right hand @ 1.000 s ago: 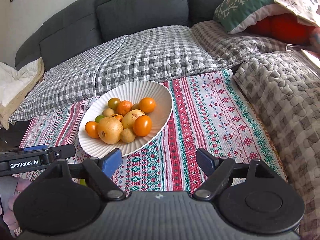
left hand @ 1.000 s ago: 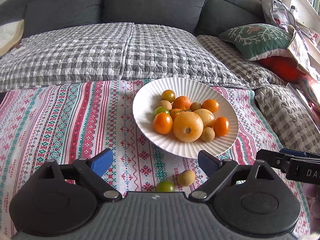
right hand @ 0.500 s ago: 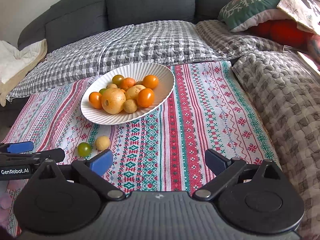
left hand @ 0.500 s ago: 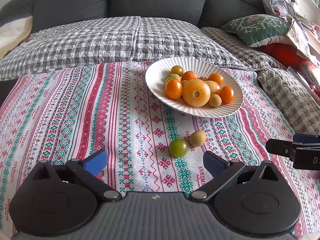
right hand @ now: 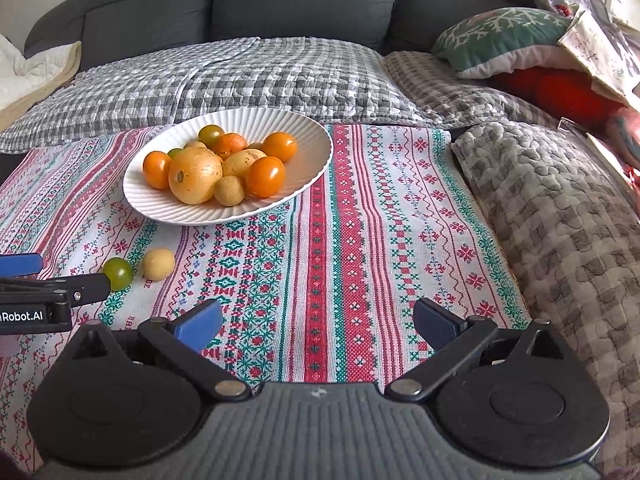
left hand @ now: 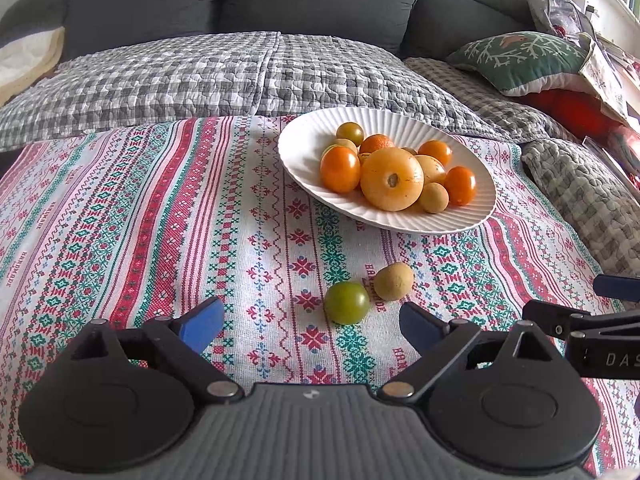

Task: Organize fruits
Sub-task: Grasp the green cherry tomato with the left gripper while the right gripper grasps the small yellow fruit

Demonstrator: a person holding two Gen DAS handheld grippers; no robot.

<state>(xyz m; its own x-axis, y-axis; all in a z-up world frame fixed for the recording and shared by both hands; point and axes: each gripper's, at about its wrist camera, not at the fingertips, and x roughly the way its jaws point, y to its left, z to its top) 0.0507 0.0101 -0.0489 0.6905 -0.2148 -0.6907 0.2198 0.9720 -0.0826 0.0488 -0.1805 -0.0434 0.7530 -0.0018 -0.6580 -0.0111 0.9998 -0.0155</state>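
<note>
A white ribbed plate on the patterned cloth holds several orange, yellow and tan fruits, the largest a yellow round one. A green tomato and a tan round fruit lie loose on the cloth, side by side in front of the plate. My left gripper is open and empty, just short of the green tomato. My right gripper is open and empty over bare cloth to the right of the loose fruits.
The red, green and white cloth covers the surface. Behind it are a grey checked quilt and a dark sofa back. A quilted throw and a green cushion lie to the right.
Both grippers have pulled back from the plate and stayed open. The two loose fruits now lie further ahead of my left gripper, and the plate looks farther away.
</note>
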